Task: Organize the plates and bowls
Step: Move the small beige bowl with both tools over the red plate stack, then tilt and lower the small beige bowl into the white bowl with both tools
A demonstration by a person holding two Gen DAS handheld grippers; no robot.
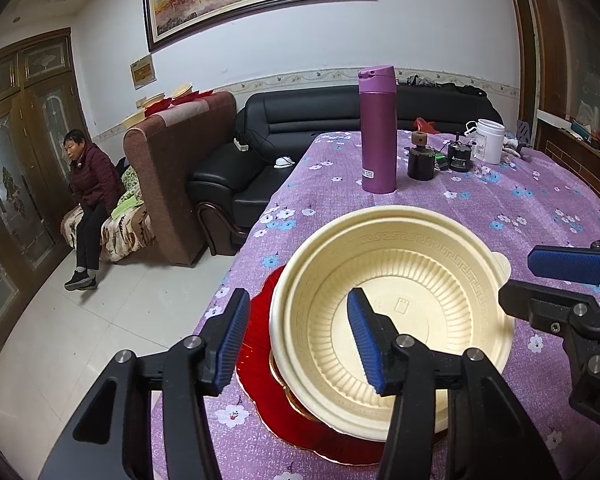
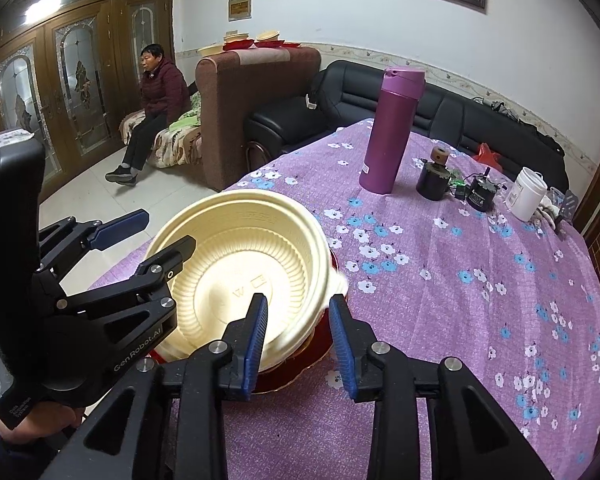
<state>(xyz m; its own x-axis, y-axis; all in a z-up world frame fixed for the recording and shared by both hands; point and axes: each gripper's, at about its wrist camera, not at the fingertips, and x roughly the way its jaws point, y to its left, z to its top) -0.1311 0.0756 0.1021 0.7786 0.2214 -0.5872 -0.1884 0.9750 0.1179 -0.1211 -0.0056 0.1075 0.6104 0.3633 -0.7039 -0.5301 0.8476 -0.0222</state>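
While cream ribbed plastic bowl (image 1: 396, 312) sits stacked on red scalloped plastic plate (image 1: 260, 364) near tabletop (image 1: 500, 200) edge, both grippers stand released: left gripper (image 1: 298, 340) straddles near-left rim, right gripper (image 2: 300, 338) straddles right rim, pads not pressing. Withdrawal judged best done straight back, rims untouched, so stack is not nudged toward edge.

Bright, even indoor light; sharp centres (fisheye-bent, dark-vignetted edges).
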